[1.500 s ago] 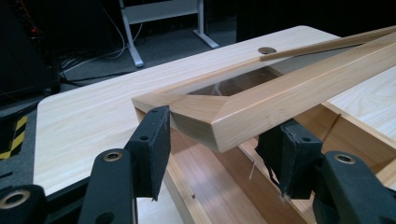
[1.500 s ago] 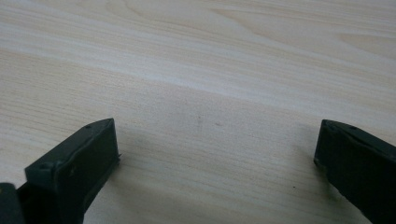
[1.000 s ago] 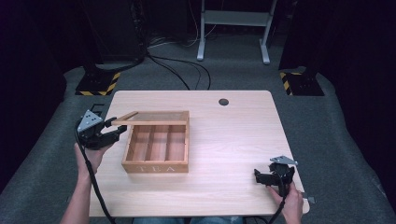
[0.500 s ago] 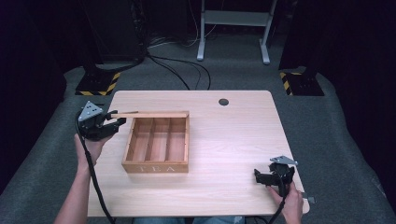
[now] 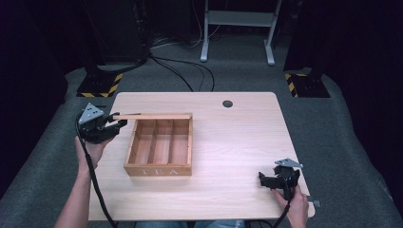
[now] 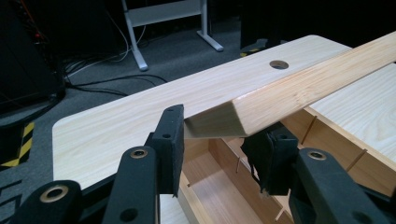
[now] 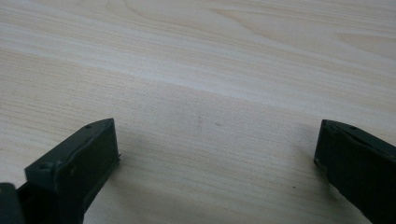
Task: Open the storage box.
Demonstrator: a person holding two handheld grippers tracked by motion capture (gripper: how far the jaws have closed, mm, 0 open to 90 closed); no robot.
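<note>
2 jaws of the left gripper [image 6: 212, 140] hide the lid's [image 6: 299, 95] corner.

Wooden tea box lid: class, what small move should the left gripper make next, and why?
Probably keep swinging the lid up and back. The left gripper has just been closing and now pinches the lid's corner, lifted above the tea box and its compartments. The right gripper rests open on the table.

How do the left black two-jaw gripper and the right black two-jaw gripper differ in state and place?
The left black two-jaw gripper is shut on the end of the light wooden lid of the wooden tea box; the right black two-jaw gripper is open and holds nothing. The left is at the box's far left corner, the right near the table's front right corner. Both are hand-held.
</note>
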